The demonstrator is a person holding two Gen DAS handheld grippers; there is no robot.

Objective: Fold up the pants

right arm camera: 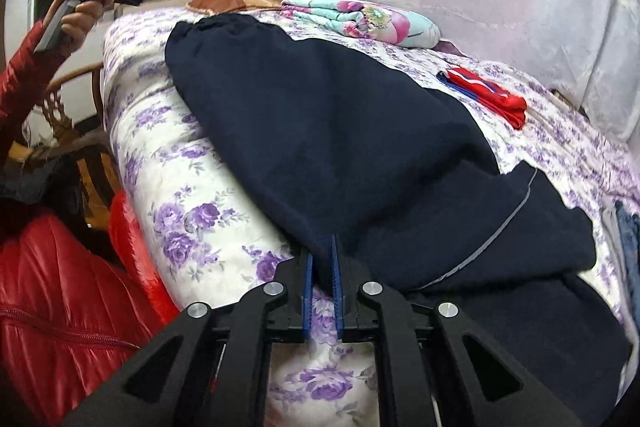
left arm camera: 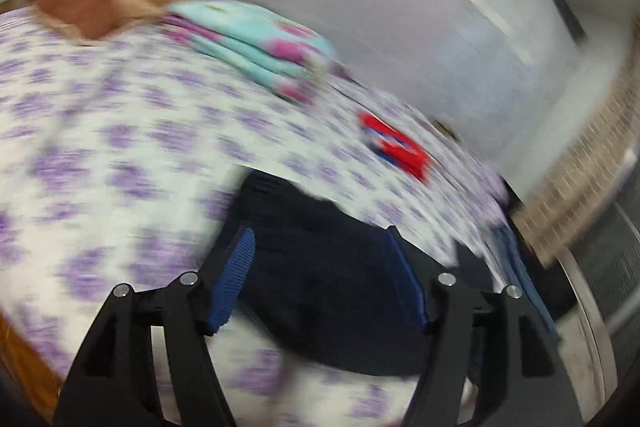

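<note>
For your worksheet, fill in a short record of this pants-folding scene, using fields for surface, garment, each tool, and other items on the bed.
Surface: bed with purple-flowered sheet
Garment: dark navy pants, spread across the bed, one part folded over
Right tool: jaws nearly closed, pinching the pants' near edge
Left tool: jaws open, nothing gripped; view blurred. Seen raised at far left in the right wrist view
Other items: folded floral blanket, red and blue cloth, both beyond the pants
Person: red jacket sleeve
</note>
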